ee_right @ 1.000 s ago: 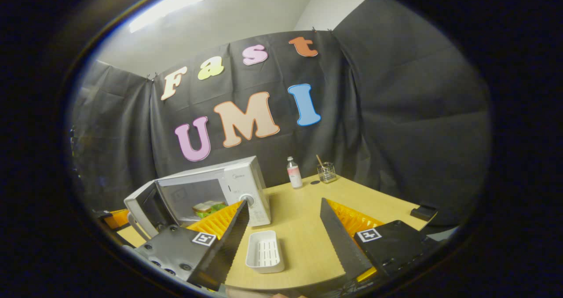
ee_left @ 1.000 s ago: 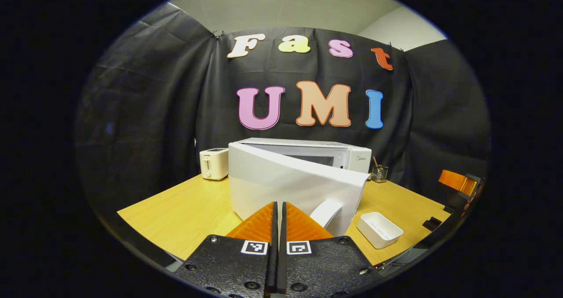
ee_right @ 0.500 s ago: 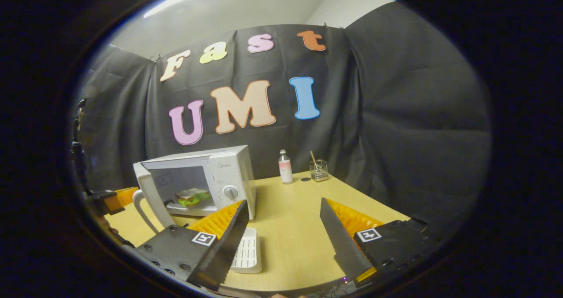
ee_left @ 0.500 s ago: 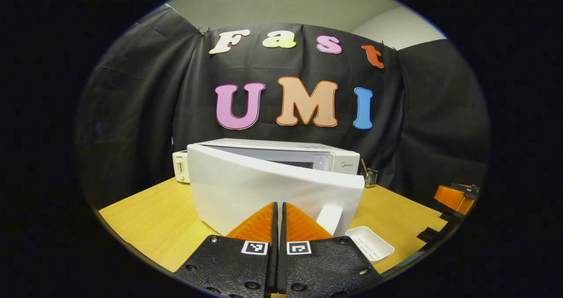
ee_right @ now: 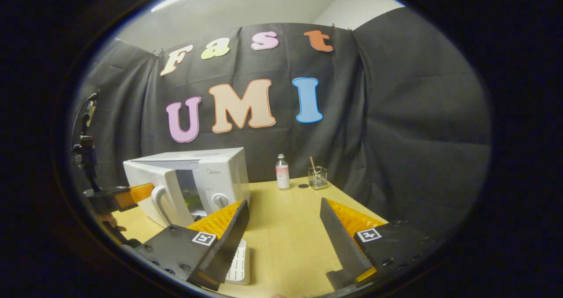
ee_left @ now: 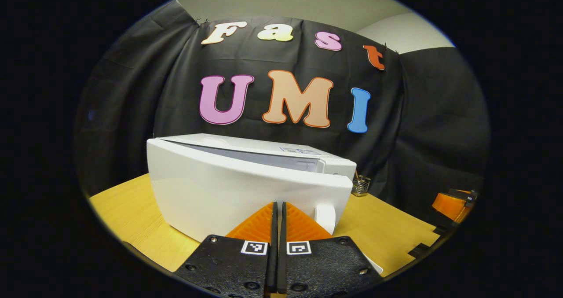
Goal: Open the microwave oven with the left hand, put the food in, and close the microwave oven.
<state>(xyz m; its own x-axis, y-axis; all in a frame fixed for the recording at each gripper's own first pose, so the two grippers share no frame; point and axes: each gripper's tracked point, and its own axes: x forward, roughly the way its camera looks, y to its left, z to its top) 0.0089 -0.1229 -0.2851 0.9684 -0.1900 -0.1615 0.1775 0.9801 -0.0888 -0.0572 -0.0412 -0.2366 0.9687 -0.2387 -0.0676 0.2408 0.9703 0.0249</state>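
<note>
Microwave oven (ee_right: 193, 179) stands on the worktop (ee_right: 286, 227); bottle (ee_right: 282, 171) and glass holder (ee_right: 317, 177) behind, to its right.

My left gripper (ee_left: 277, 210) carries bright orange ribbed fingers (ee_left: 257, 225) on a black textured body, each half bearing a small black-and-white square marker. The microwave oven (ee_left: 246, 179) before me is plain white, door (ee_left: 228, 192) and handle (ee_left: 325, 216) alike. The table (ee_left: 387, 232) under it is honey-yellow wood grain. On my right gripper (ee_right: 283, 214), the fingers (ee_right: 217, 221) show orange-yellow ribbing with dark grey saw-toothed faces, again on black with square markers. A patch of green shows through the door gap (ee_right: 190, 198). I see a white slotted tray (ee_right: 239, 263), a clear bottle (ee_right: 282, 171) with a pink label, and a clear glass cup (ee_right: 317, 177).
</note>
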